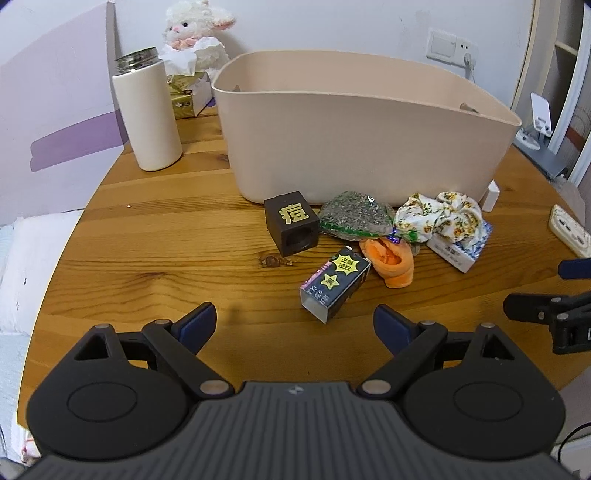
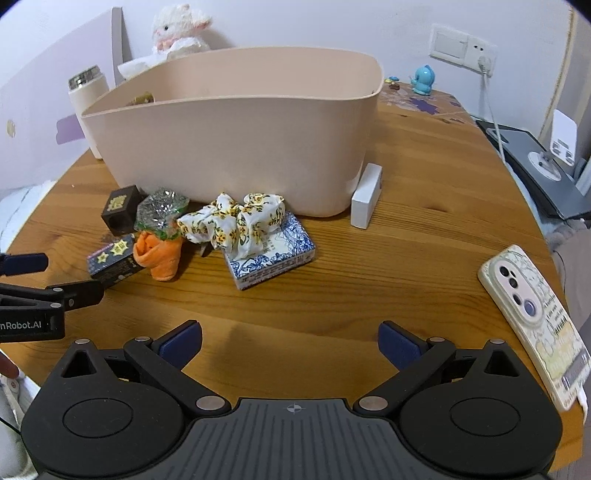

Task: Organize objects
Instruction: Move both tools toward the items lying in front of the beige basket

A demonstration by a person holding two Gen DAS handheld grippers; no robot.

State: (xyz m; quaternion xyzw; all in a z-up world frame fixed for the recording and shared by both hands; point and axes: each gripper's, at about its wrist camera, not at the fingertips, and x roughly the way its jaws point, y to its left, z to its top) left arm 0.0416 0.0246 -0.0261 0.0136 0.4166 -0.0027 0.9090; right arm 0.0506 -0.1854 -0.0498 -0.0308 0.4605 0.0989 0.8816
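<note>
A beige plastic bin (image 1: pixel 351 140) (image 2: pixel 236 147) stands on the round wooden table (image 1: pixel 166 258). In front of it lie a dark cube with a gold character (image 1: pixel 291 227) (image 2: pixel 120 208), a bag of green flakes (image 1: pixel 354 218) (image 2: pixel 159 210), an orange cloth (image 1: pixel 389 260) (image 2: pixel 159 254), a black box with yellow stars (image 1: pixel 334 288) (image 2: pixel 112 260), a floral scrunchie (image 1: pixel 439 216) (image 2: pixel 240 221) on a blue-and-white packet (image 1: pixel 460 253) (image 2: pixel 273 254), and a small white box (image 2: pixel 365 199). My left gripper (image 1: pixel 295 326) and right gripper (image 2: pixel 290 343) are open and empty, short of the pile.
A white thermos (image 1: pixel 147 110), a tissue box (image 1: pixel 188 96) and a plush lamb (image 1: pixel 195 26) stand at the back left. A phone (image 2: pixel 535 325) lies at the right table edge. A blue toy (image 2: pixel 424 79) and a laptop (image 2: pixel 535 166) sit at the far right.
</note>
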